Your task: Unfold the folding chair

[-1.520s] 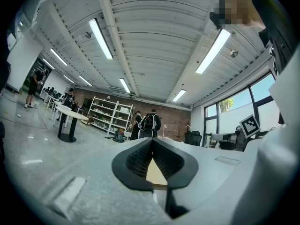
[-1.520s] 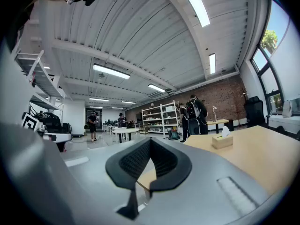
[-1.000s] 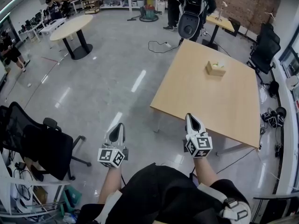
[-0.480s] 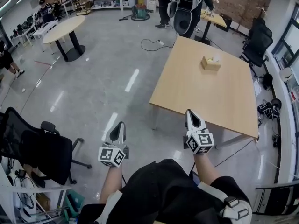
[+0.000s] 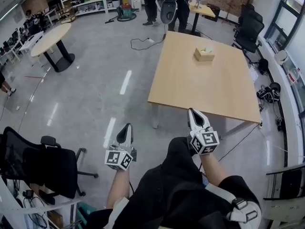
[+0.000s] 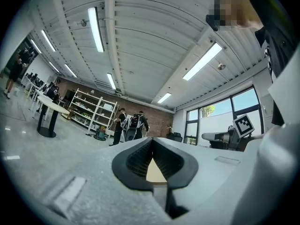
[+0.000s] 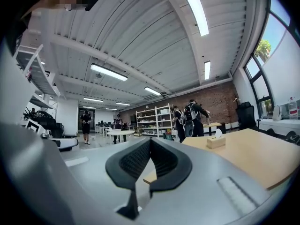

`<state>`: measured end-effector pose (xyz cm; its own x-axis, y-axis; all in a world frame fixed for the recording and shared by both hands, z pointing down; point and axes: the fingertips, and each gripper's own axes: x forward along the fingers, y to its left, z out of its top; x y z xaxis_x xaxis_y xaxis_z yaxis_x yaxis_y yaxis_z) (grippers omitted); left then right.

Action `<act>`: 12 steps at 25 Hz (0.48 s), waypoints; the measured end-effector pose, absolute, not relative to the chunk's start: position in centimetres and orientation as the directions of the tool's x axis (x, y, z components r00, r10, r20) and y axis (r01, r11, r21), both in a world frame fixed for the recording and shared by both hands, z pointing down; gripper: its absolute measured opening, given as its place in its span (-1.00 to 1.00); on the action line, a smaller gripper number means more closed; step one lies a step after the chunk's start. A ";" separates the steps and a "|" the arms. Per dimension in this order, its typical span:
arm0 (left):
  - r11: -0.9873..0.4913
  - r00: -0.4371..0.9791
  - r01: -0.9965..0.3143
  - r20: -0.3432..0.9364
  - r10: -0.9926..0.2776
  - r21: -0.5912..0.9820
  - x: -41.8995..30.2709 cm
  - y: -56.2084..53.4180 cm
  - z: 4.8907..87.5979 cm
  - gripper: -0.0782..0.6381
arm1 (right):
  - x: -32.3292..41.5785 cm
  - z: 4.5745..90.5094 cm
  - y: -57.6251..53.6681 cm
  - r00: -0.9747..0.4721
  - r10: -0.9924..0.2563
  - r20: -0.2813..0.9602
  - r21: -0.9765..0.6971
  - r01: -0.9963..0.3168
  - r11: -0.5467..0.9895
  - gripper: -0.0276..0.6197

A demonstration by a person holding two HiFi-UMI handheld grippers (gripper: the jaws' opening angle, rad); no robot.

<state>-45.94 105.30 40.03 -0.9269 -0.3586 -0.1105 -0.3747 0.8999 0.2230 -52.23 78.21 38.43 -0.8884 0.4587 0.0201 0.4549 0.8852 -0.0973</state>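
1. Scene shift: over the last sec your head view has swung and closed in. The floor (image 5: 90,85) fills less of the frame. The wooden table (image 5: 200,87) now sits more central and nearer to you, with its near edge by the R claw's tip in the head view. The black office chair (image 5: 35,163) has slid toward lower left.
2. Claws: L claw (image 5: 126,127) and R claw (image 5: 192,111) are both fully closed, pads together, nothing between them, same as a sec ago. Both point roughly level and fwd. The R claw has edged fwd toward the table; the L claw has barely moved.
3. Tissue box (image 5: 204,54): on the table's far half, untouched.
4. Task item: no folding chair can be made out in any view. Judgement: progress approx. nil. You are repositioning, not manipulating. Locate the chair first, then spread the claws before any grip.
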 end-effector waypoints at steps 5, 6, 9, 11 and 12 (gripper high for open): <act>0.885 -0.913 -0.409 -0.119 -0.391 0.224 -46.4 103.1 39.6 -0.78 | -52.1 38.3 77.1 -0.894 0.447 0.015 -0.106 0.443 0.890 -0.90; 0.881 -0.908 -0.418 -0.118 -0.401 0.223 -46.6 102.7 39.5 -0.78 | -52.0 38.1 76.9 -0.896 0.444 0.008 -0.105 0.440 0.892 -0.90; 0.867 -0.893 -0.450 -0.125 -0.433 0.213 -47.4 100.9 39.4 -0.78 | -52.1 37.6 75.4 -0.905 0.426 -0.012 -0.099 0.425 0.900 -0.90; 0.858 -0.882 -0.470 -0.125 -0.454 0.208 -48.3 99.1 39.6 -0.78 | -52.2 37.5 73.3 -0.914 0.404 -0.023 -0.102 0.404 0.909 -0.90; 0.852 -0.876 -0.482 -0.121 -0.467 0.203 -48.7 97.9 39.6 -0.78 | -52.0 37.5 72.1 -0.920 0.392 -0.027 -0.104 0.393 0.914 -0.90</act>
